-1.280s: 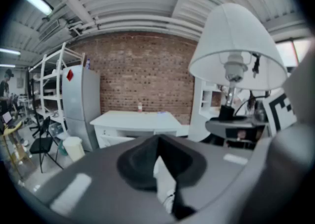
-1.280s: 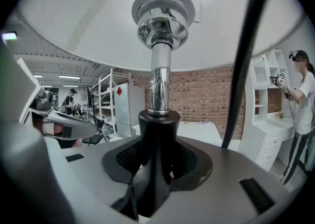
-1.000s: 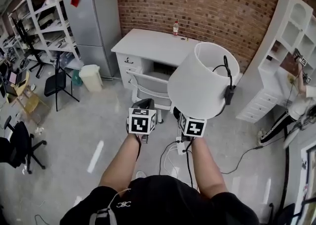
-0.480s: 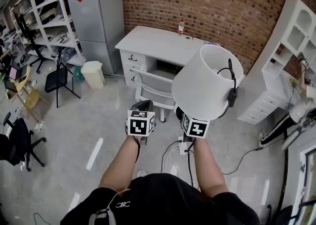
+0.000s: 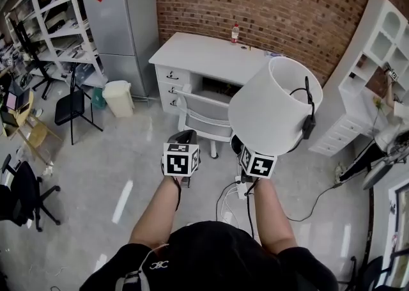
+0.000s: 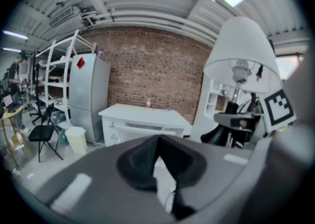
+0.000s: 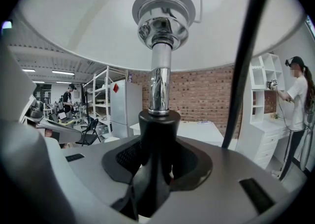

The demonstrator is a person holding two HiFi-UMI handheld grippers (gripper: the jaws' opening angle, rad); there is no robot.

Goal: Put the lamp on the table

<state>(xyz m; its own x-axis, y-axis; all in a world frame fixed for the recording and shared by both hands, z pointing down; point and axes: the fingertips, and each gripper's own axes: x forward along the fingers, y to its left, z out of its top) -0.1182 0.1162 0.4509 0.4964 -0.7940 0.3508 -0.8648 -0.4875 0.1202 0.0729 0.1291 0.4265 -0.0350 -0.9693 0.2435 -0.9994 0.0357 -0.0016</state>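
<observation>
Carry step. Right gripper (image 7: 153,169) clenched on lamp (image 5: 271,107) stem; lamp held in air, shade tilted, well short of table (image 5: 204,53). Left gripper (image 6: 158,166) closed, empty. Next, as I judge: approach table, lower base upright onto top, mind cord (image 5: 309,107)

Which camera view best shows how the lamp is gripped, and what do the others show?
The right gripper view: the right gripper is shut on the black stem of the lamp. The head view shows only its white shade from above, hiding the grip. The left gripper view shows shade and stem from the side.
</observation>
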